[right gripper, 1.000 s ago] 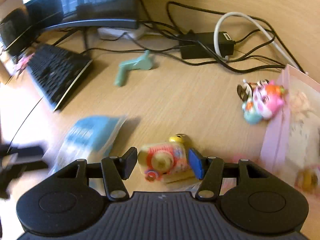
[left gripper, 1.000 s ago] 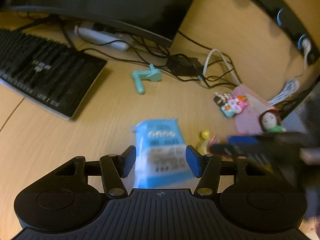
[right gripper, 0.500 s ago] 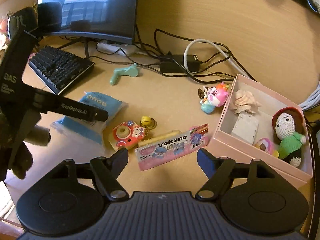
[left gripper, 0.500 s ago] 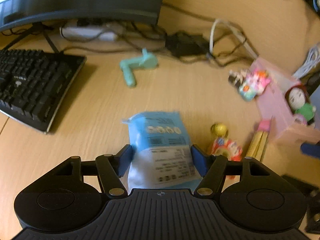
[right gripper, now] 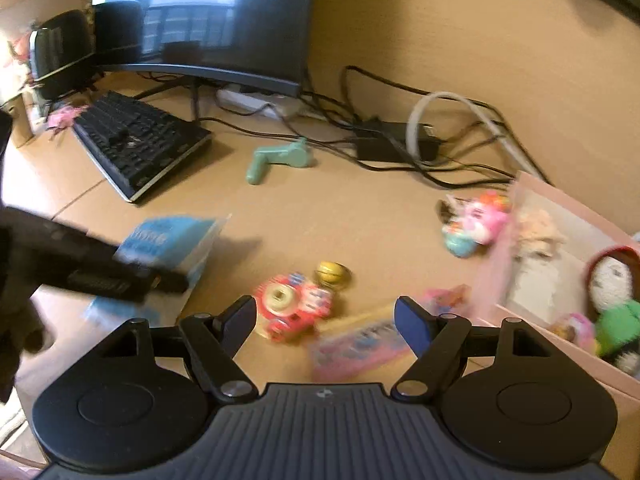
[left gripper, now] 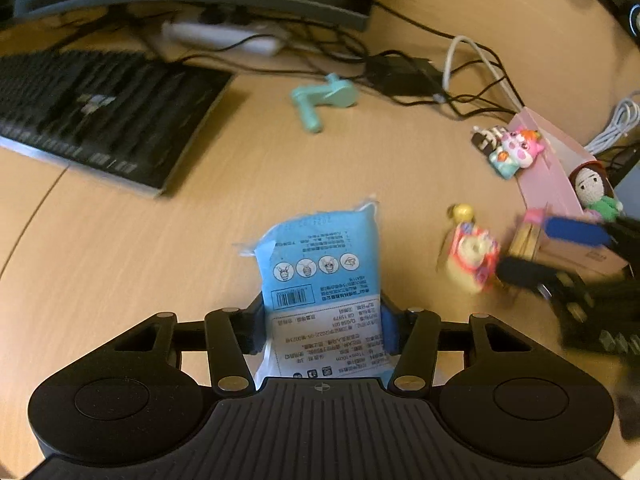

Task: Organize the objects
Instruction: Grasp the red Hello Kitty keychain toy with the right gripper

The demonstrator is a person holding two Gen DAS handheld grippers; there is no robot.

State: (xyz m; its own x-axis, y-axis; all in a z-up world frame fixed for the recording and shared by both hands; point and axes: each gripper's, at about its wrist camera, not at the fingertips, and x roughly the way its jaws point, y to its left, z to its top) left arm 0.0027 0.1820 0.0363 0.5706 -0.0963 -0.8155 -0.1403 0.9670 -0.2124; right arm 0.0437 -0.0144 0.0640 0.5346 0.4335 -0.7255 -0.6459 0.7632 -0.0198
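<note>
the left gripper [left gripper: 322,326] clamps a blue tissue pack [left gripper: 320,276] between its two fingers, the pack's printed label and barcode face up toward the camera, and its far end stands clear of the wooden desk [left gripper: 120,248]. the right gripper [right gripper: 325,322] has its fingers spread wide with nothing between them; it hovers above a red round toy [right gripper: 294,306] and a pink flat packet [right gripper: 360,344], both lying on the desk and both blurred. a gold bell [right gripper: 334,274] lies just beside the red round toy on its far side. a pink box [right gripper: 532,312] stands at the right of the desk, open at the top; it contains a crocheted doll [right gripper: 614,292] with a red hat and green body, plus pale items too blurred to name. a pink and teal plush figure [right gripper: 476,222] lies on the desk just outside the box's left wall. a mint green handle-shaped object [right gripper: 280,158] lies farther back, near a black power adapter [right gripper: 394,146] with tangled cables. a black keyboard [right gripper: 140,142] lies at the left, in front of a monitor [right gripper: 216,20]. in the right wrist view the left gripper appears at the left edge as a dark blurred bar across the blue tissue pack.
</note>
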